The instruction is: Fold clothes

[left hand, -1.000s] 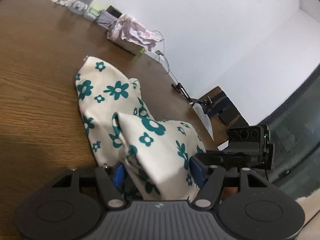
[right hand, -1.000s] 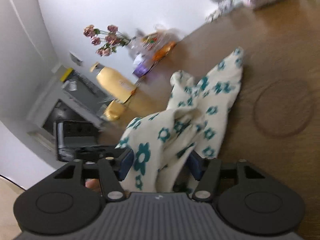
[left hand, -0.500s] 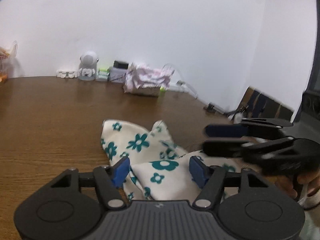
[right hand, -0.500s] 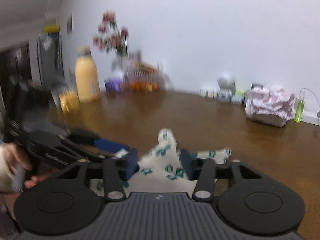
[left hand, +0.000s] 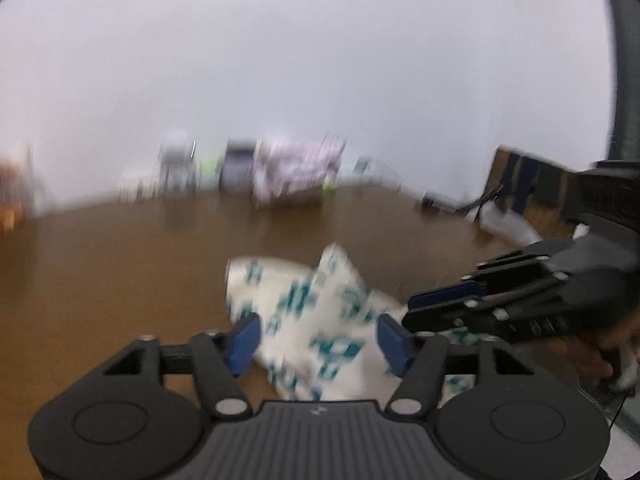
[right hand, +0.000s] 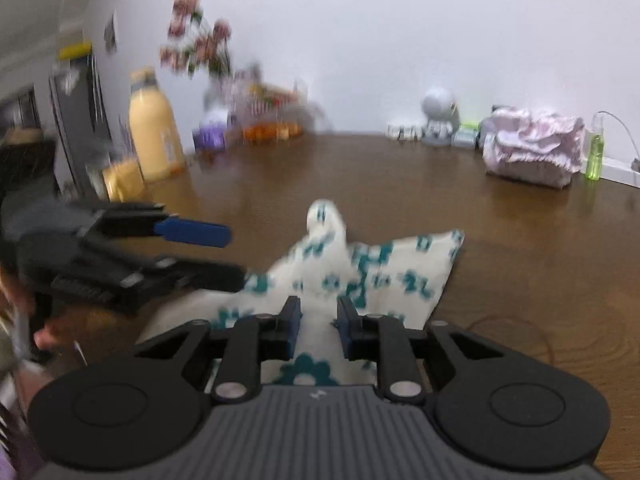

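Observation:
A cream cloth with teal flowers (left hand: 316,312) lies crumpled on the brown wooden table (left hand: 100,280); it also shows in the right wrist view (right hand: 360,272). My left gripper (left hand: 318,338) is open, its blue-padded fingers wide apart on either side of the cloth's near part. My right gripper (right hand: 318,330) has its fingers close together with a fold of the cloth between them. In the left wrist view the right gripper (left hand: 480,300) comes in from the right over the cloth. In the right wrist view the left gripper (right hand: 192,248) comes in from the left, jaws apart.
A pink cloth bundle (right hand: 532,146), a small white robot figure (right hand: 438,114) and a green bottle (right hand: 595,152) stand along the back wall. A yellow bottle (right hand: 154,136), flowers (right hand: 196,44) and snacks stand at the back left. A chair (left hand: 524,188) stands at the right.
My right gripper's fingers have closed in on the cloth. My left gripper stays open. Both views have tilted up and the cloth sits lower on the table.

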Demonstrator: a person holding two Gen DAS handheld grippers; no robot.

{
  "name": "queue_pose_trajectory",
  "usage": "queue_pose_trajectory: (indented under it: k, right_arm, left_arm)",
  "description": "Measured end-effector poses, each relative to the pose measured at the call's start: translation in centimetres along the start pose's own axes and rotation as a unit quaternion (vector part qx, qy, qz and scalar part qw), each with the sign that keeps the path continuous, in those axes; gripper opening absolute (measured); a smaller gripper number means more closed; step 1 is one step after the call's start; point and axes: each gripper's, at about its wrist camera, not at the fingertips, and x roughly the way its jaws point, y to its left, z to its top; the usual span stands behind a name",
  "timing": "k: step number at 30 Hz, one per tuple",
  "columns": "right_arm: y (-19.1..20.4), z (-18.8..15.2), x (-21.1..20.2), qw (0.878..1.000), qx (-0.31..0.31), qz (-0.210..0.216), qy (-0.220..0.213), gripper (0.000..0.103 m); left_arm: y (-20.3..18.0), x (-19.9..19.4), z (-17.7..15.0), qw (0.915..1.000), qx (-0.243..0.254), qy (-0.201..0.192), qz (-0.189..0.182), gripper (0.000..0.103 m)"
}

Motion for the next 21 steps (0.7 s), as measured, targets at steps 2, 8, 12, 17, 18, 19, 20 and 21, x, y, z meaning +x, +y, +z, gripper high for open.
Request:
queue_pose_trajectory:
  k: [2, 8, 12, 17, 18, 19, 20, 21]
  right_arm:
    - [-0.4, 0.6, -0.1, 1.000, -0.002, -0.006, -0.004, 0.019]
    - [-1.4, -1.8, 2.5, 0.998, 0.017, -0.040, 0.040, 0.013]
    - [-1.2, -1.9, 2.7, 0.998, 0.010, -0.041, 0.038, 0.014]
    - [-1.6, -0.8, 0.0, 0.996, -0.082, 0.006, 0.023, 0.061]
    - [-1.5, -0.7, -1.0, 0.993, -0.117, 0.020, 0.018, 0.087]
    - [-1.1, -0.9, -1.8, 0.986, -0.161, 0.040, 0.017, 0.095]
    - [-0.5, -1.2, -2.5, 0.975, -0.210, 0.064, 0.020, 0.095]
    - [0.1, -1.4, -3.2, 0.965, -0.248, 0.081, 0.019, 0.096]
  left_arm:
    - [-0.6, 0.0, 0.4, 0.9996, 0.010, 0.006, -0.026, 0.068]
    - [0.2, 4.3, -1.8, 0.9961, -0.014, 0.078, -0.039, 0.032]
    - [1.6, 4.6, -2.5, 0.9934, -0.046, 0.082, -0.065, 0.033]
    - [1.8, 2.4, -1.2, 0.9948, 0.013, 0.056, -0.083, 0.072]
    - [2.0, 1.5, -1.0, 0.9944, 0.033, 0.045, -0.090, 0.088]
    - [2.2, 0.4, -1.0, 0.9929, 0.057, 0.034, -0.098, 0.090]
    - [2.4, -0.6, -1.0, 0.9901, 0.082, 0.025, -0.111, 0.090]
    - [2.5, -1.5, -0.9, 0.9868, 0.101, 0.019, -0.125, 0.090]
